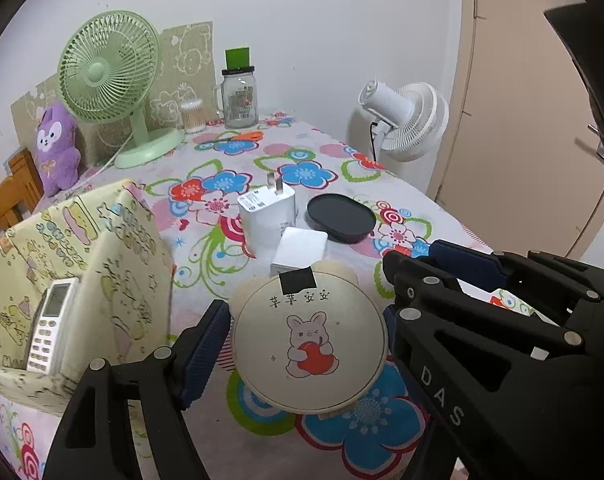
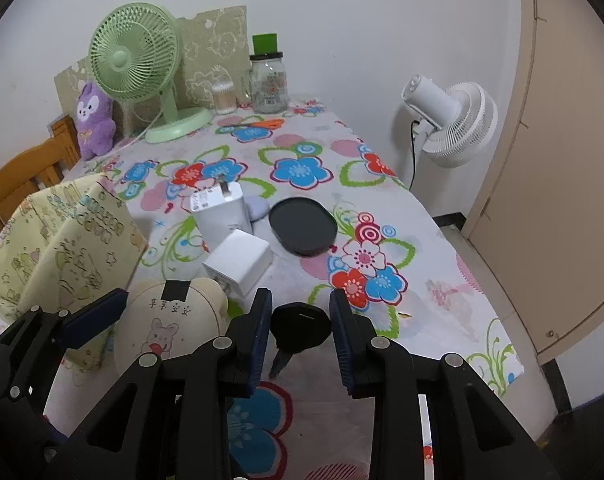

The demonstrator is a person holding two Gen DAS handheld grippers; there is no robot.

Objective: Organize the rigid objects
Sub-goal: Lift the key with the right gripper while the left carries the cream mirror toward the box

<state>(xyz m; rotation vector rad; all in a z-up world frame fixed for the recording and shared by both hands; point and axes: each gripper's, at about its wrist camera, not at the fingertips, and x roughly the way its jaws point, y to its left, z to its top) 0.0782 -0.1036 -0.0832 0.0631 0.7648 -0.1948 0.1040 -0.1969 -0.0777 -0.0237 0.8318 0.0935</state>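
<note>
**Both grippers loaded above the flowered table**

The left gripper has its jaws spread wide and pressed against the rim of a round cream mirror case printed with a rabbit holding an apple; a black tape square sits at the case's far edge. To the left of this gripper stands a yellow patterned storage box, and a white remote control leans upright inside its near compartment. Just beyond the held case lies a small white charger cube, and past that a taller white plug adapter with its prongs up. A black oval lid lies flat ahead and slightly right.

The right gripper is closed narrowly on a black key, the wide head pinched between the blue pads and the blade hanging down toward the floral tablecloth. The left tool and its cream case appear just to its left.

Far ahead, by the wall, stand a green desk fan, a purple plush rabbit, a cotton-swab tub and a glass jar. A white floor fan stands off the table's right edge.
</note>
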